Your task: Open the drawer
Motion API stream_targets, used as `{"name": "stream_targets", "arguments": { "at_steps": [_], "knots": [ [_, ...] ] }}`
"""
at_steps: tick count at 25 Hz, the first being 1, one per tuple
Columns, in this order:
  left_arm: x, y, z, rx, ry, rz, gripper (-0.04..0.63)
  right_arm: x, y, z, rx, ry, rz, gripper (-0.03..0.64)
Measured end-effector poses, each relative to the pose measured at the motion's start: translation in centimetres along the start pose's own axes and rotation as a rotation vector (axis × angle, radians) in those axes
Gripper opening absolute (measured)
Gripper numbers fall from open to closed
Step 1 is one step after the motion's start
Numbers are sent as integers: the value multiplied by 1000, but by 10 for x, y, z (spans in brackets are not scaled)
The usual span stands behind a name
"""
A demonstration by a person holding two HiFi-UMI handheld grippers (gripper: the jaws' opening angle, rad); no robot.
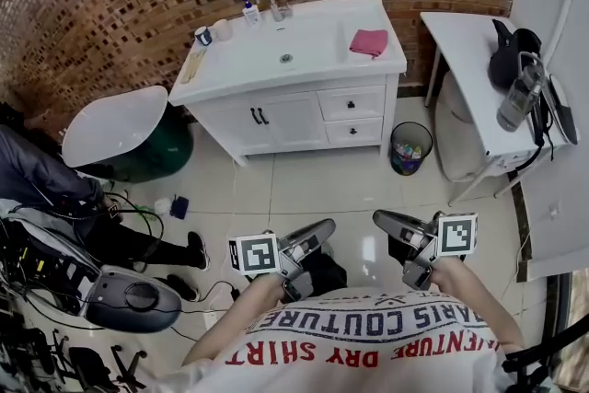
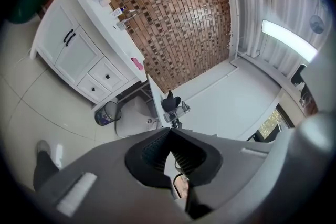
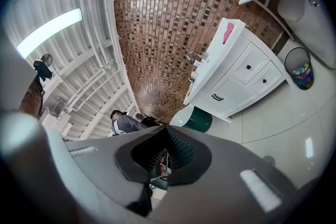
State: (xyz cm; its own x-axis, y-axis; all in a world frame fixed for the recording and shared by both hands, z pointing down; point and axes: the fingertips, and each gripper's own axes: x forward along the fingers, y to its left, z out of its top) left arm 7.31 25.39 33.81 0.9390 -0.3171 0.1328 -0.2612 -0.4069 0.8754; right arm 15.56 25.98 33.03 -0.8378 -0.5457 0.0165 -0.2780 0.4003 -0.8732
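The white vanity (image 1: 304, 106) stands against the brick wall, far ahead of both grippers. Its two small drawers sit at the right, upper drawer (image 1: 351, 104) over lower drawer (image 1: 353, 132), both closed, each with a black knob. They also show in the left gripper view as upper drawer (image 2: 107, 76) and lower drawer (image 2: 94, 88), and in the right gripper view as upper drawer (image 3: 252, 66) and lower drawer (image 3: 265, 80). My left gripper (image 1: 324, 226) (image 2: 170, 130) and right gripper (image 1: 379, 217) (image 3: 166, 127) hover over the tiled floor close to my body. Both are shut and hold nothing.
A waste bin (image 1: 410, 146) stands right of the vanity beside a white side table (image 1: 465, 60) bearing a black bag and a bottle. A pink cloth (image 1: 369, 41) lies on the counter. A person (image 1: 55, 189), cables and a grey machine (image 1: 129, 299) are on the left.
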Motion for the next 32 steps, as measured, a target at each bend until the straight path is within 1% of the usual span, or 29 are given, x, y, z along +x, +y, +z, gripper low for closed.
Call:
{"name": "stream_targets", "arguments": {
  "at_steps": [4, 7, 9, 14, 18, 20, 22, 24, 28, 32],
  "knots": [
    [7, 18, 24, -5, -23, 1, -17, 14, -14, 15, -2, 7, -6, 5],
    [17, 32, 48, -8, -15, -13, -17, 31, -28, 33, -1, 12, -20, 5],
    [22, 45, 68, -25, -6, -21, -17, 47, -40, 47, 10, 12, -37, 5],
    [38, 95, 138, -61, 27, -28, -17, 101, -79, 95, 27, -9, -87, 5],
    [53, 136, 209, -44, 62, -31, -17, 161, -113, 137, 49, -19, -134, 5],
    [56, 160, 239, -45, 80, -27, -17, 195, -124, 155, 60, -15, -141, 5],
    [56, 185, 268, -63, 91, -21, -17, 229, -129, 174, 84, -25, -140, 5],
    [56, 205, 294, -84, 97, -21, -17, 257, -134, 193, 86, -31, -144, 5],
    [56, 230, 333, -87, 121, -22, -17, 290, -149, 218, 79, -30, -168, 5],
    [58, 244, 353, -105, 136, -11, -17, 302, -164, 232, 111, -41, -189, 5]
  ]
}}
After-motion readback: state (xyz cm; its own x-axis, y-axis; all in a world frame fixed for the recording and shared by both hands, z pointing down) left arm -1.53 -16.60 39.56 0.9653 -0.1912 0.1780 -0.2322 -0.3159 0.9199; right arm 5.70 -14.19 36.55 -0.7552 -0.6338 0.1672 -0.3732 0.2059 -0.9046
